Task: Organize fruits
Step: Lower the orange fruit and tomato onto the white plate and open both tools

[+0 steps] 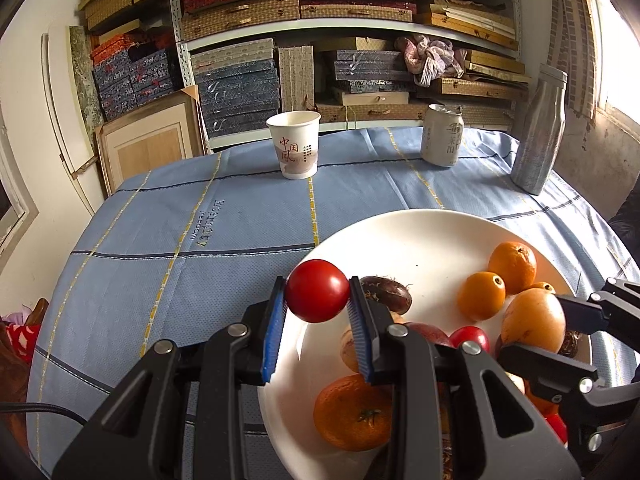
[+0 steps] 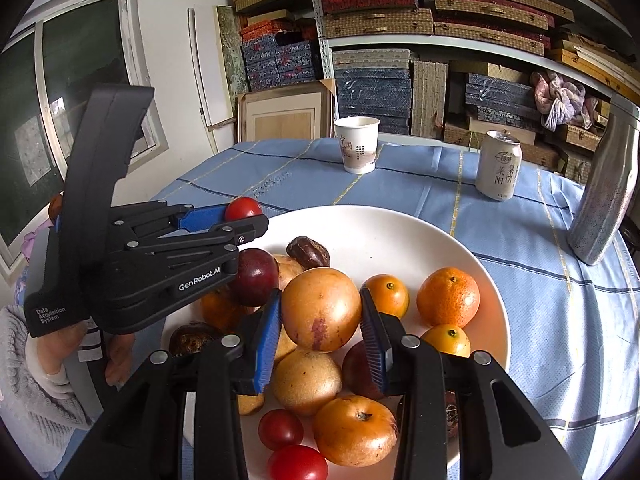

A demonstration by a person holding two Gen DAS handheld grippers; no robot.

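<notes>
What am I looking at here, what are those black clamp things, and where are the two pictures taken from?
They are two hand-held grabbers, each with two fingers and a wide-angle camera looking along them; no robot arm. One picture comes from the left gripper, which is shut on a red tomato at the plate's edge. The other comes from the right gripper, closed around a large yellow-orange fruit above the pile. Each gripper also shows in the other's picture. On the blue tablecloth sits a white plate of oranges, tomatoes and dark fruits. Behind stand a paper cup, a can and a silver bottle.
</notes>
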